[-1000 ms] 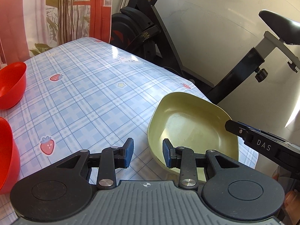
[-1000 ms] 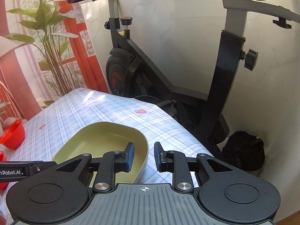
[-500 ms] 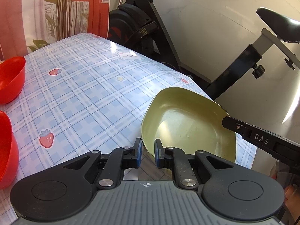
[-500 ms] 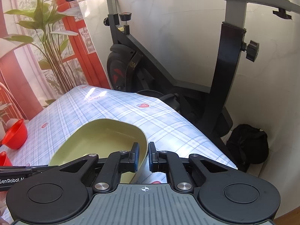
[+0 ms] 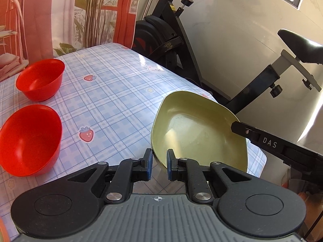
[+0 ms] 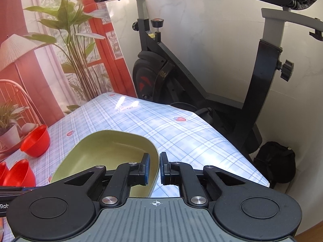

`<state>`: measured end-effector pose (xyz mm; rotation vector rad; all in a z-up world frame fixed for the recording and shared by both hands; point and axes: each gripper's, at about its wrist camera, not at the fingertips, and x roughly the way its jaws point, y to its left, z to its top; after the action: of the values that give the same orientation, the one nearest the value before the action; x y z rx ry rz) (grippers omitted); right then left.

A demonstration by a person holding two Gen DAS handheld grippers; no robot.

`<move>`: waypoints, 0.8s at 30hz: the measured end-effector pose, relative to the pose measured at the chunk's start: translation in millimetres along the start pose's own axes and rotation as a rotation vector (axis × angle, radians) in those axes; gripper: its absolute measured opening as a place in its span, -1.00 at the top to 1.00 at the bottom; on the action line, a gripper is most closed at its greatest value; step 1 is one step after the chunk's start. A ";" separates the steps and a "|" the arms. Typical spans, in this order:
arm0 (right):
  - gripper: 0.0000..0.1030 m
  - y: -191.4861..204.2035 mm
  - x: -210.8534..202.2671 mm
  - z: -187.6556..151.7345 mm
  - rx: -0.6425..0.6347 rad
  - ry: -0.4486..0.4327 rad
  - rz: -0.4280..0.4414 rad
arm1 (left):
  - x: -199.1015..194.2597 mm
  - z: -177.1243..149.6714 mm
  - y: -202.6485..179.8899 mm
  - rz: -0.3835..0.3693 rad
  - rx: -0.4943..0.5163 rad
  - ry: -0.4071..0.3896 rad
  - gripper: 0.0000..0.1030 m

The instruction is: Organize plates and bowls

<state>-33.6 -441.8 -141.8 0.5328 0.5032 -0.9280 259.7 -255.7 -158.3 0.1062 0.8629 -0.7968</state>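
An olive-green squarish plate [image 5: 197, 129] is held tilted above the checked tablecloth [image 5: 113, 100]. My left gripper [image 5: 159, 164] is shut on its near left rim. My right gripper [image 6: 153, 167] is shut on the plate's right rim [image 6: 113, 153]; its black finger also shows in the left wrist view [image 5: 268, 143]. Two red bowls [image 5: 40, 79] [image 5: 30, 139] stand upright on the table to the left. They show in the right wrist view at the left edge [image 6: 36, 141] [image 6: 19, 173].
An exercise bike [image 6: 201, 76] stands just past the table's far and right edges. A black bag [image 6: 274, 163] lies on the floor by the wall. A potted plant [image 6: 10, 129] and a curtain [image 5: 40, 16] are at the far left.
Both grippers closed on the plate's rim. The plate has lifted off the table and tilted, and both views have risen and pulled back, bringing the red bowls more into view.
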 end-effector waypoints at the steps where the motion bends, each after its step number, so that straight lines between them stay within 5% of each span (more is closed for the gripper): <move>1: 0.82 5.0 -3.2 0.4 -0.007 -0.002 0.007 | -4.7 -0.6 1.2 0.003 -0.004 -0.007 0.70; 24: 0.81 131.0 -59.5 10.3 -0.118 0.017 0.225 | -133.5 -19.7 82.4 0.091 -0.203 -0.169 0.70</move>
<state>48.9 -347.8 -70.0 0.4796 0.4990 -0.6748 250.3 -111.4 -94.4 -0.0993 0.7684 -0.6202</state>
